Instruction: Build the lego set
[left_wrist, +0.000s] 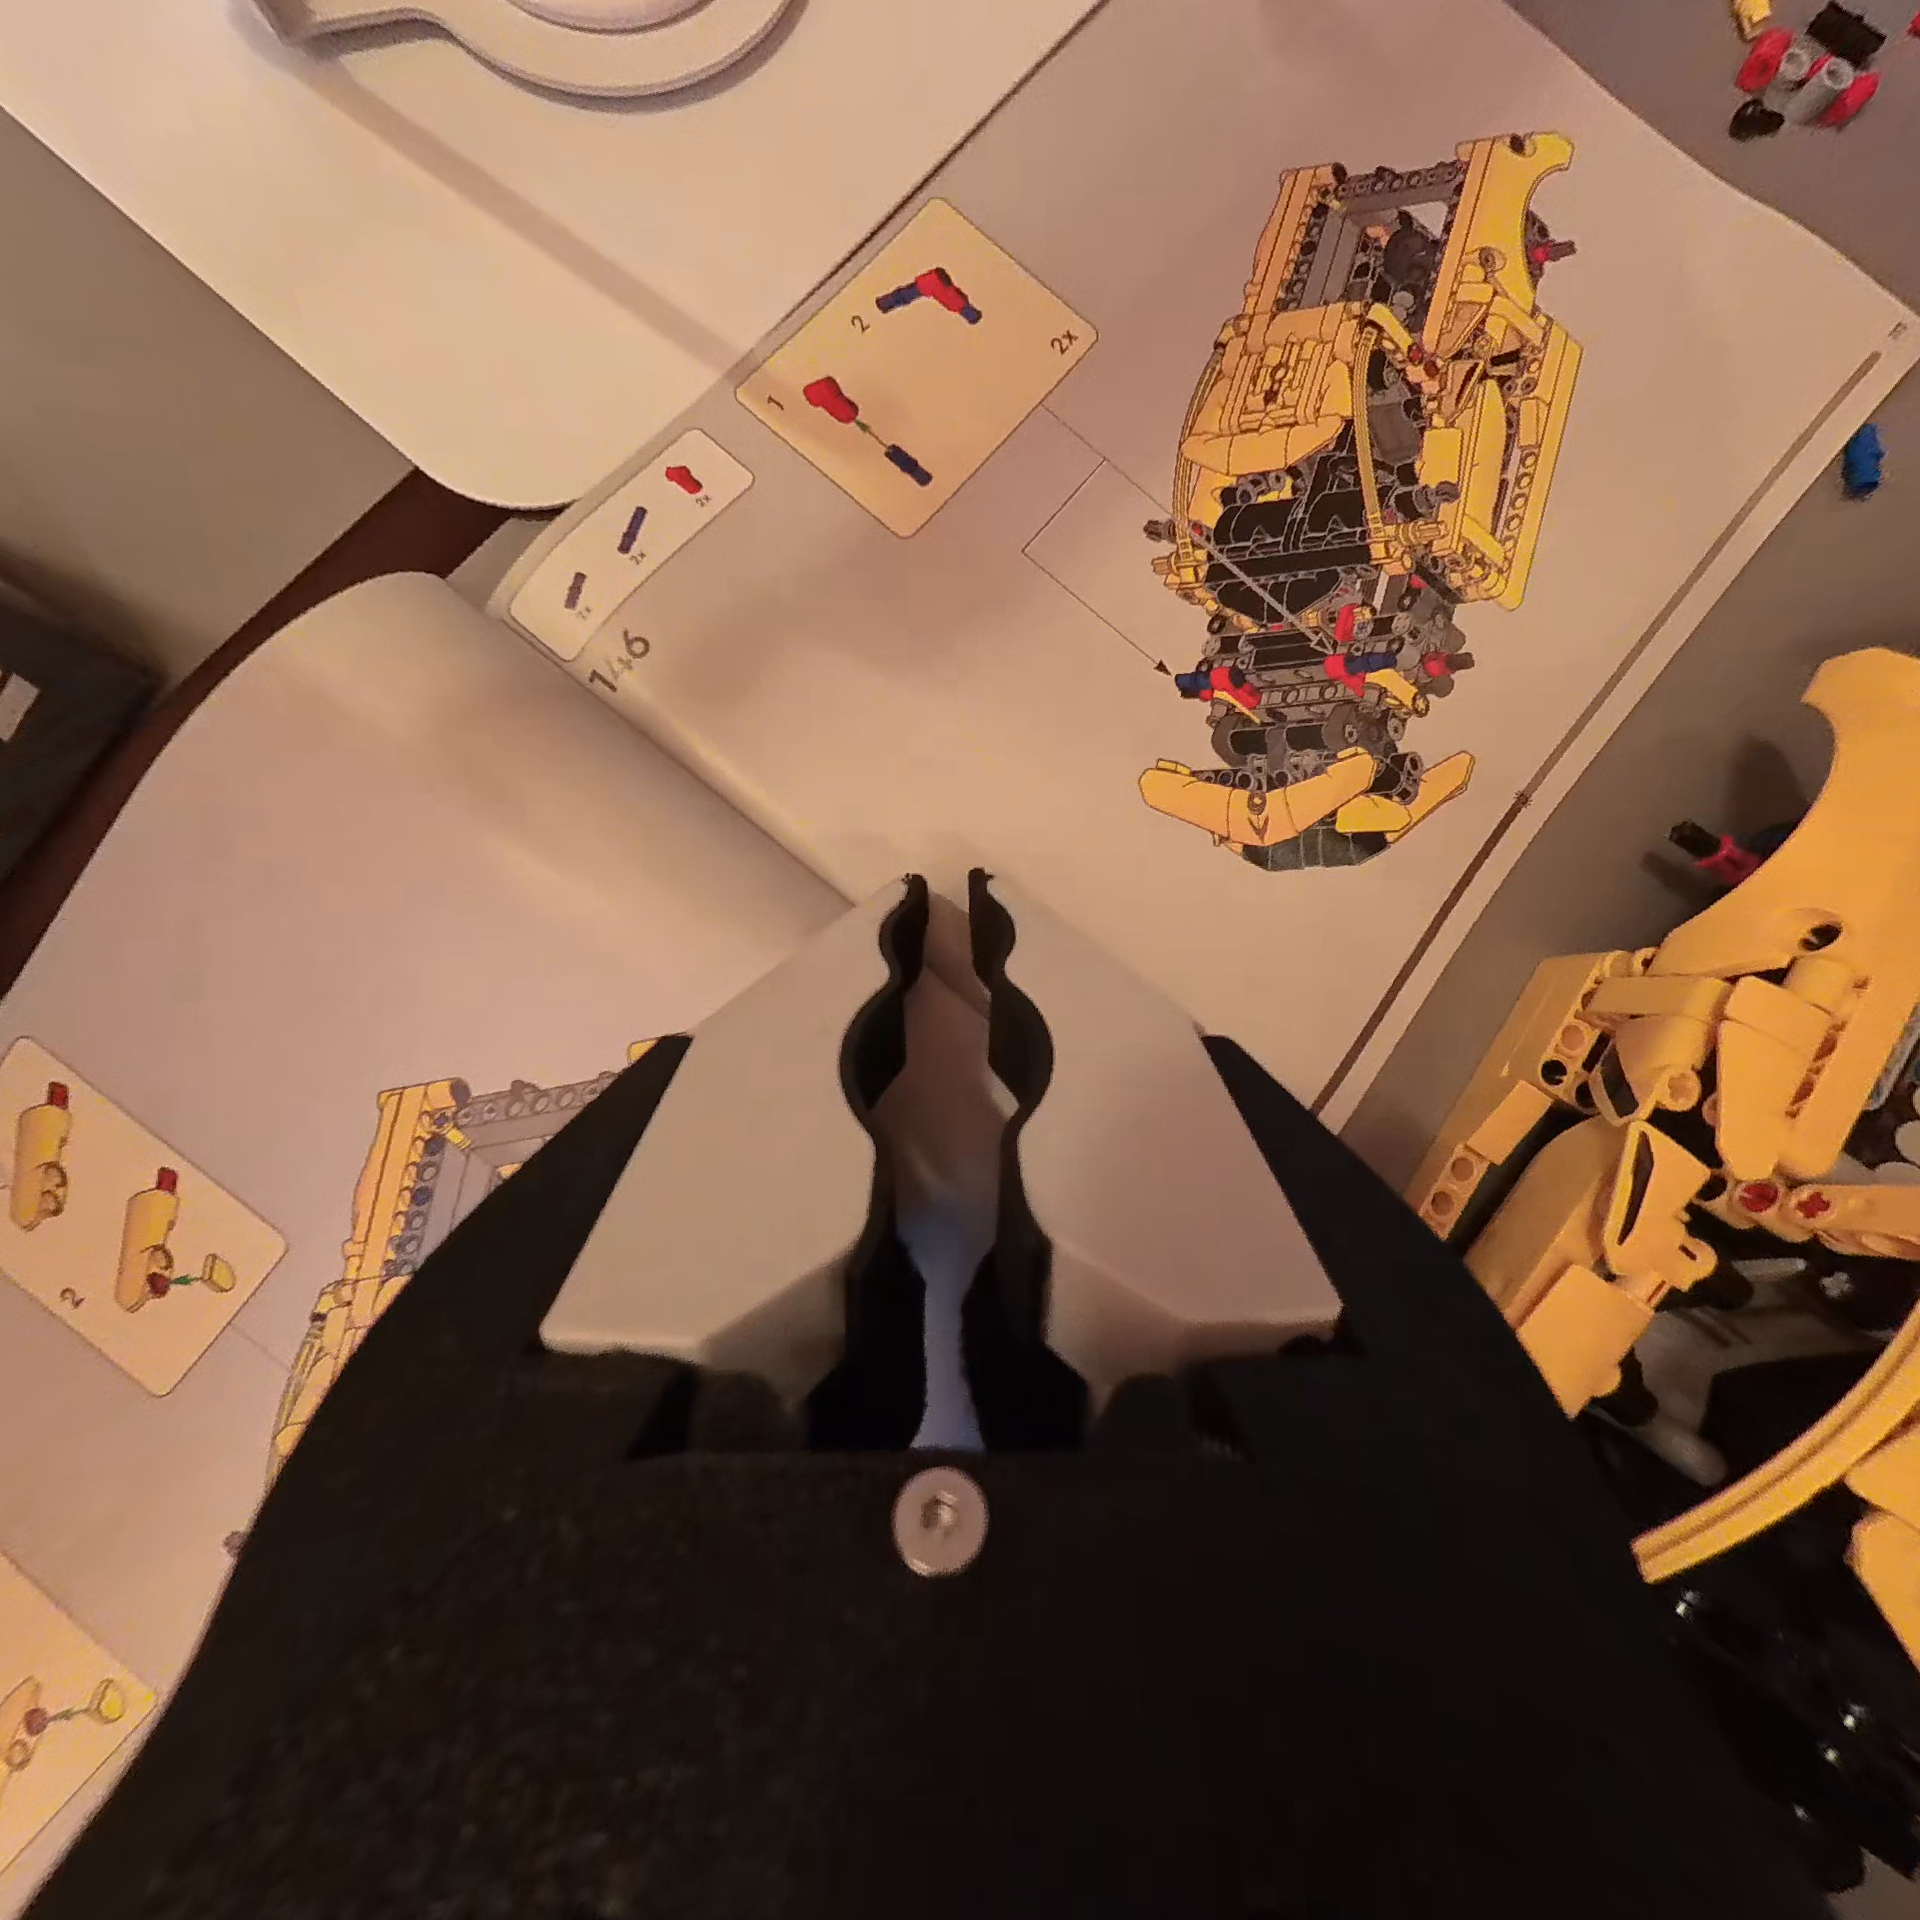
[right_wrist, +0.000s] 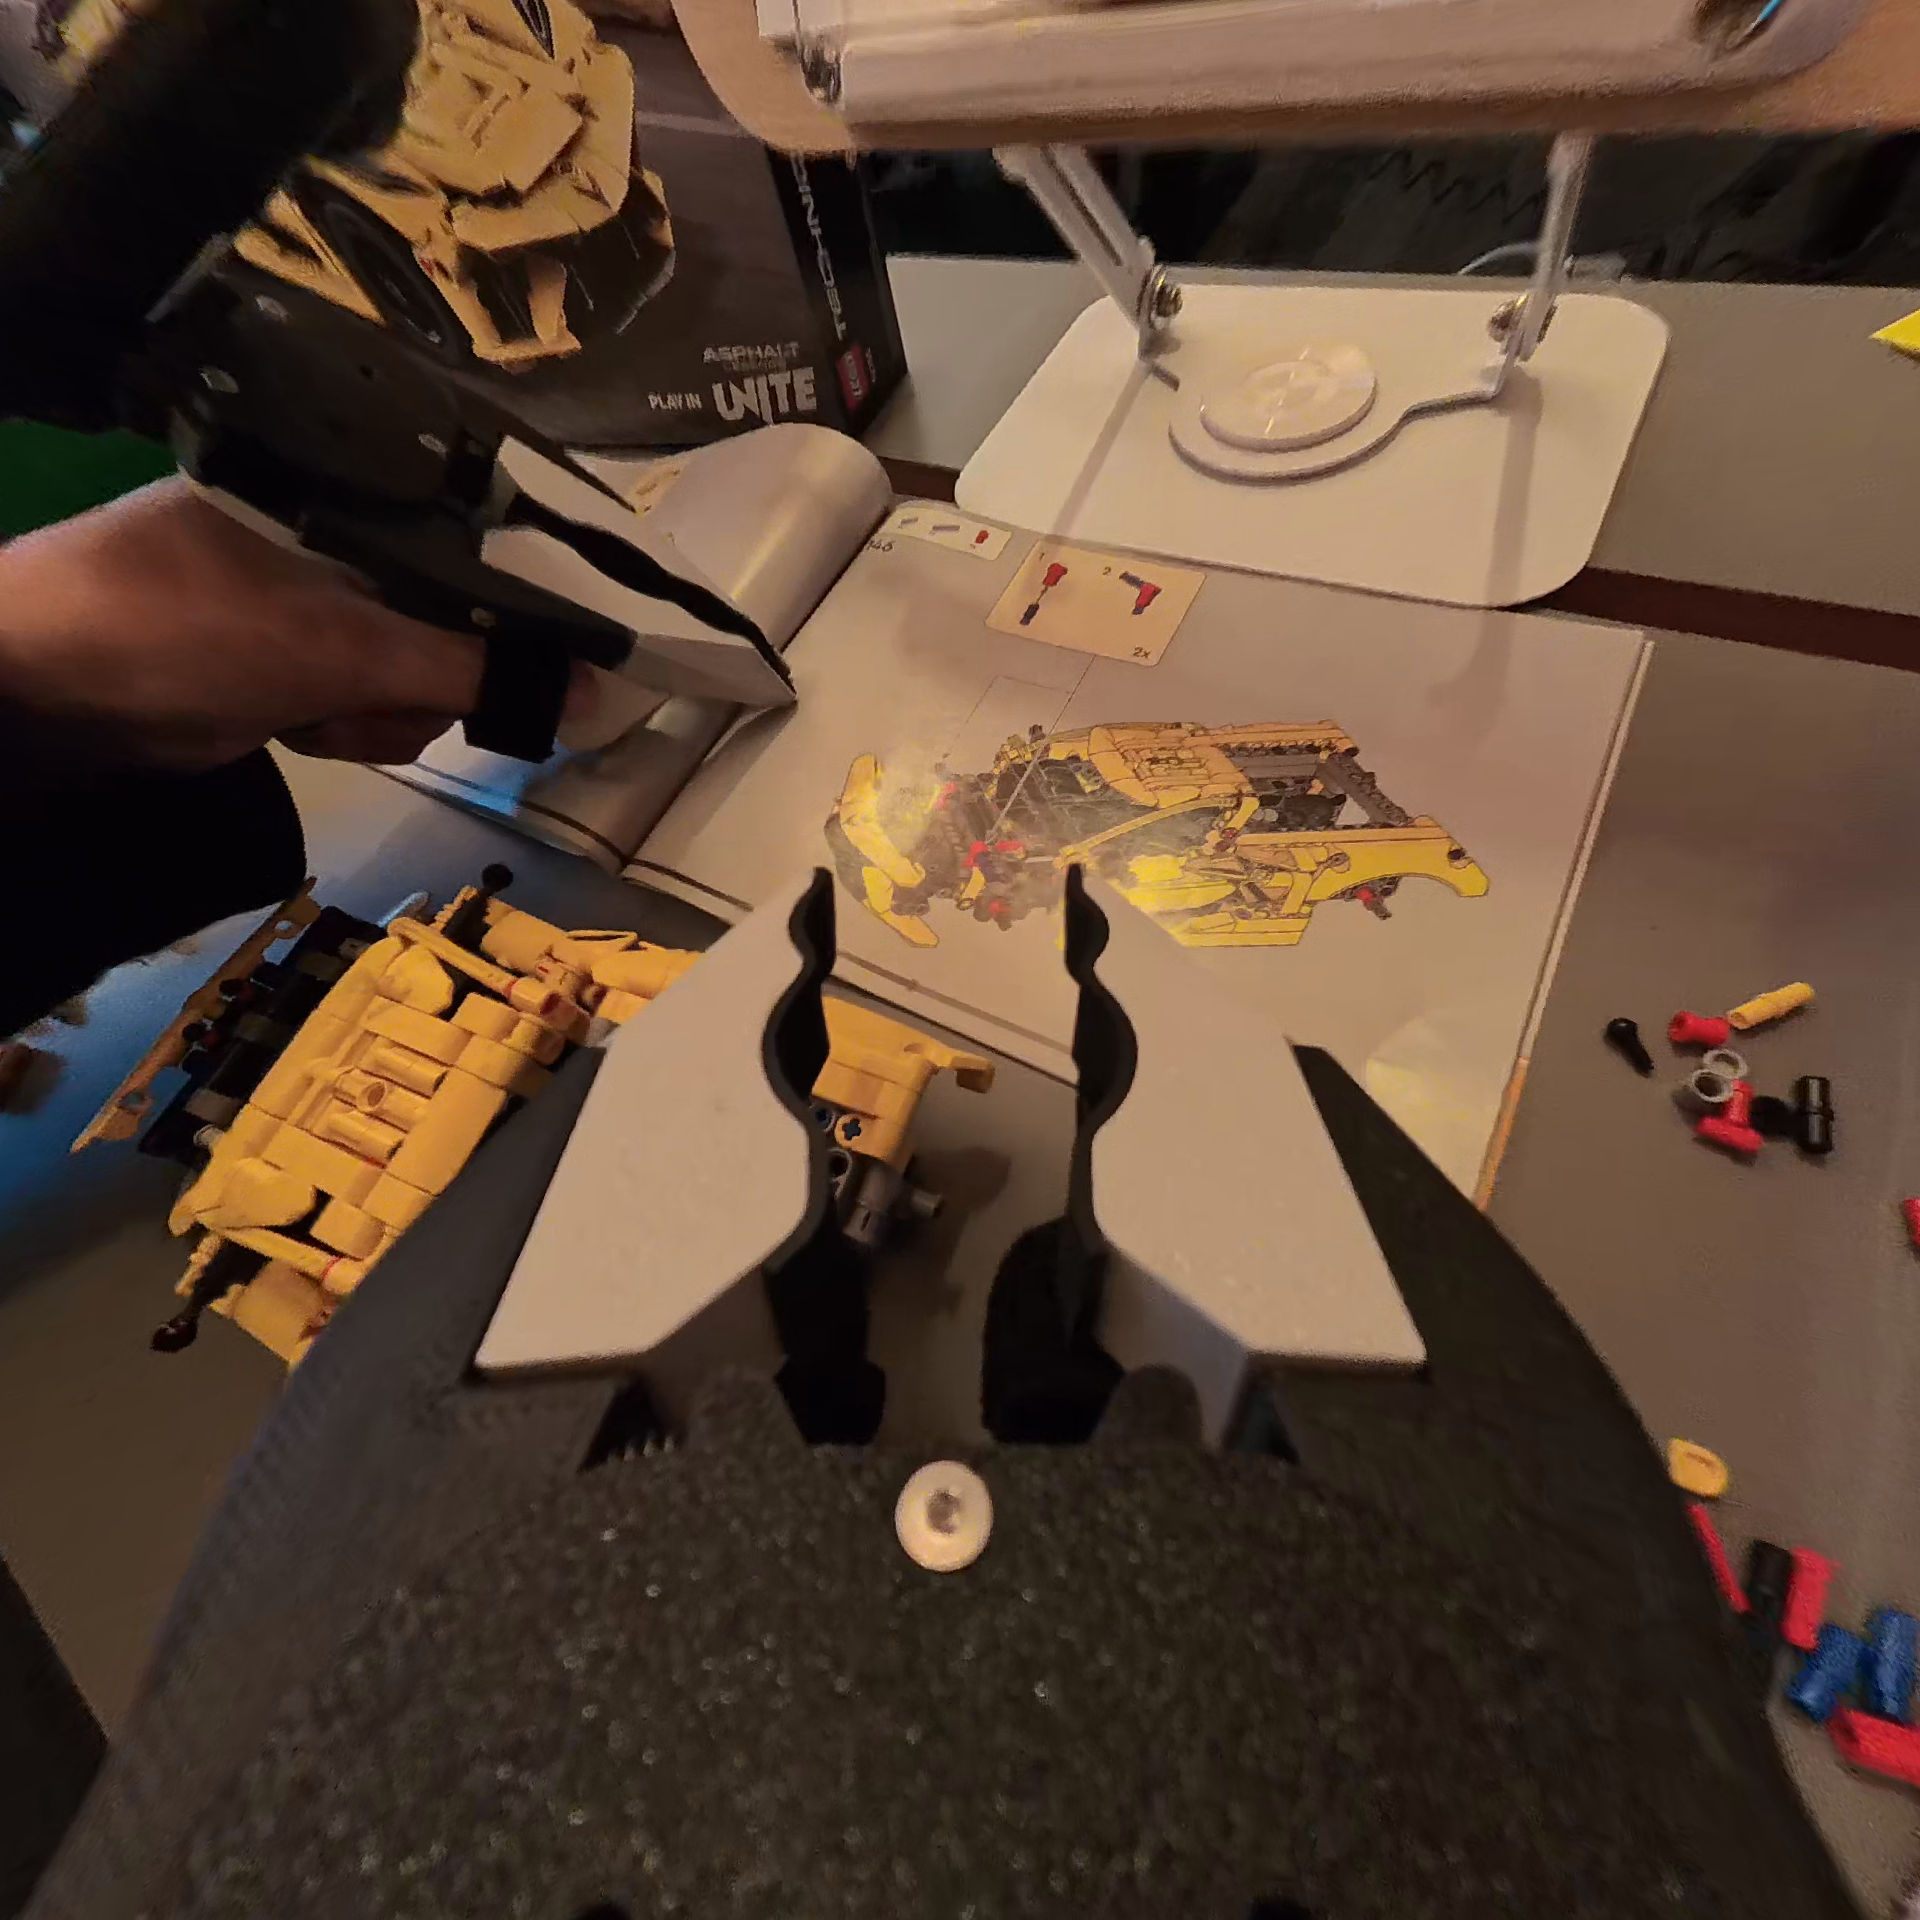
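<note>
Right gripper open, yellow model left

Both wrist views, probably overlapping manual

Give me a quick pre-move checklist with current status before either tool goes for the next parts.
1. Right tool open and empty: ok.
2. Left tool free to grasp: cannot tell; fingers nearly closed over the instruction booklet, nothing visibly between them.
3. Booklet open with the step visible: ok; the left-hand pages curl upward.
4. Loose red and black pieces on the table, right of the booklet: ok.
5. Yellow car model lying clear of both tools: ok.
6. Blue and red pieces fully in view: not ok, cut off at the frame edge.
</note>
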